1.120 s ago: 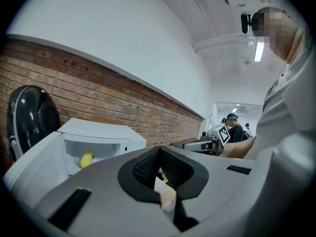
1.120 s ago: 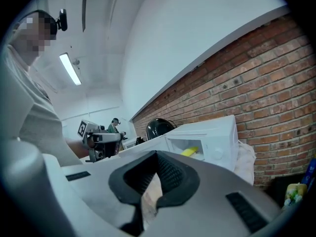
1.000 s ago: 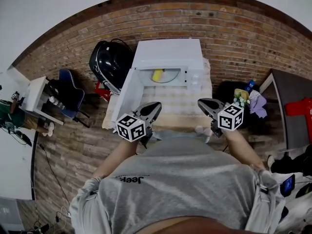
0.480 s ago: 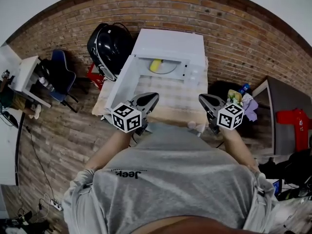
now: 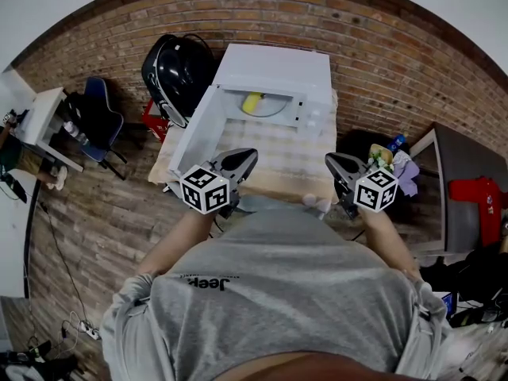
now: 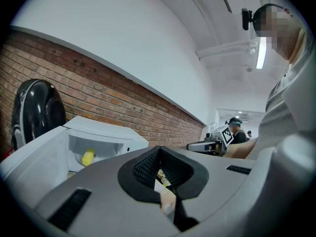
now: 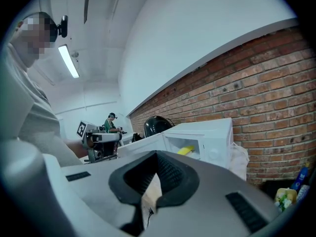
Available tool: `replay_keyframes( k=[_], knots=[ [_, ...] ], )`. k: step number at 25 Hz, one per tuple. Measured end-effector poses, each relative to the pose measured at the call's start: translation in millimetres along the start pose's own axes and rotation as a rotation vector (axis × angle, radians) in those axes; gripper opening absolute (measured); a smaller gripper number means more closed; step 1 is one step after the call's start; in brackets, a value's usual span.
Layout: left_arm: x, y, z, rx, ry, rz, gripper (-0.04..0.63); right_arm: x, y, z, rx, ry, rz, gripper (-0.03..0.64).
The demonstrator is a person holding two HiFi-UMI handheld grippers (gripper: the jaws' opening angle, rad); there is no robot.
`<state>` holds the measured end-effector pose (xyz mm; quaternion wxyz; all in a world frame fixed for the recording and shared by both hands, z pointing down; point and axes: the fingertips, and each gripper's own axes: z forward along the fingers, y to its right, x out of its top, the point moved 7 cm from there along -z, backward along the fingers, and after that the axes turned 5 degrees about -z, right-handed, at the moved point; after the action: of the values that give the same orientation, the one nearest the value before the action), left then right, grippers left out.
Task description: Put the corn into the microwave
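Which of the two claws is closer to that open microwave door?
Left. The left claw is close beside the outer end of the open microwave door; the right claw is well off to the other side.

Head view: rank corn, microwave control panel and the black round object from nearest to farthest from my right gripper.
1. Control panel, just ahead of the right gripper.
2. Corn, inside the open microwave, leftward.
3. Black round object, far left past the door.

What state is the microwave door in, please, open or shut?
Open: the door swings out left, and the corn shows inside the microwave.
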<state>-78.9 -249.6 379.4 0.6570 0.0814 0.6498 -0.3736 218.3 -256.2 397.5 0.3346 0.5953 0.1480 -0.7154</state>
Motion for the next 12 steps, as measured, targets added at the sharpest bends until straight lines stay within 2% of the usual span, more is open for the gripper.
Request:
replay_keyframes(
  k=[12],
  knots=[
    [0, 10, -7, 0.01, 0.002, 0.016, 0.018, -1, -3, -14, -0.003, -0.004, -0.016, 0.017]
  ],
)
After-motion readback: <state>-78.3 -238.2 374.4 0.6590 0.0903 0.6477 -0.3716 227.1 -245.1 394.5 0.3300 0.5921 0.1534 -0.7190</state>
